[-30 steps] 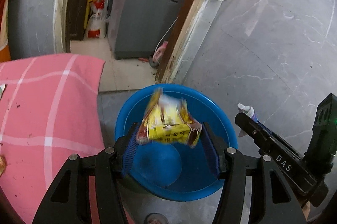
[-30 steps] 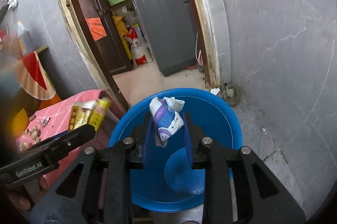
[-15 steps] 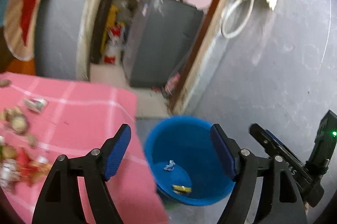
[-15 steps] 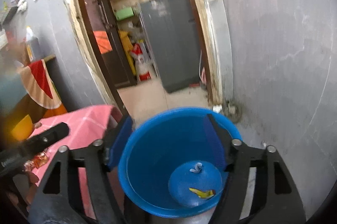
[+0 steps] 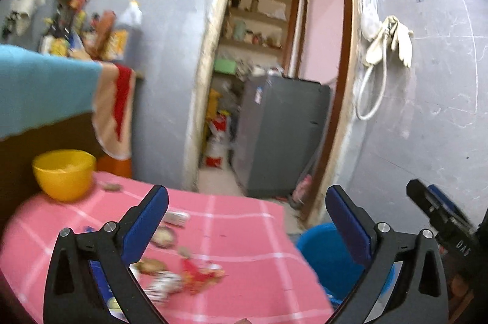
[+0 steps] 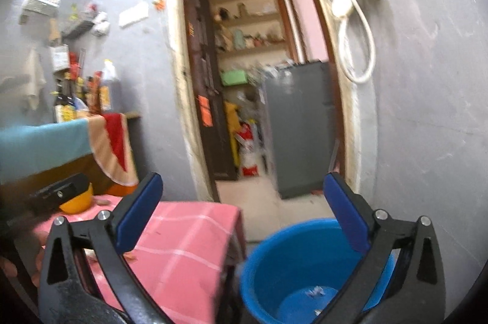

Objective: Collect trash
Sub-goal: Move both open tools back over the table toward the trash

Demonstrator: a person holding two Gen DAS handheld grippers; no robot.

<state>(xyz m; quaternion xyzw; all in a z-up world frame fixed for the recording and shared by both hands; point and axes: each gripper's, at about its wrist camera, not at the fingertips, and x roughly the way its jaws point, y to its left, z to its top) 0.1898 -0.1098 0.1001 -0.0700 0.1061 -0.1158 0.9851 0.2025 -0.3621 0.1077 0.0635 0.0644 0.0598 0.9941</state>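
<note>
A blue bucket (image 6: 292, 260) stands on the floor by the right end of the pink checked table (image 5: 238, 238); it also shows in the left wrist view (image 5: 323, 257). Small scraps lie on its bottom (image 6: 315, 290). Several wrappers and scraps of trash (image 5: 186, 275) lie on the tablecloth. My left gripper (image 5: 247, 220) is open and empty above the table. My right gripper (image 6: 242, 211) is open and empty, raised above the bucket and the table's end. The right gripper also shows in the left wrist view (image 5: 439, 208).
A yellow bowl (image 5: 64, 173) sits at the table's far left. Behind it is a counter with a teal cloth (image 5: 42, 89) and bottles. An open doorway (image 5: 274, 86) leads to a grey cabinet (image 5: 283, 135). A grey wall (image 5: 427, 95) with a white hose is on the right.
Both grippers let go of their wrappers, which dropped into the bucket. Both have since opened wide, risen and tilted up; the left one has swung left over the table.
</note>
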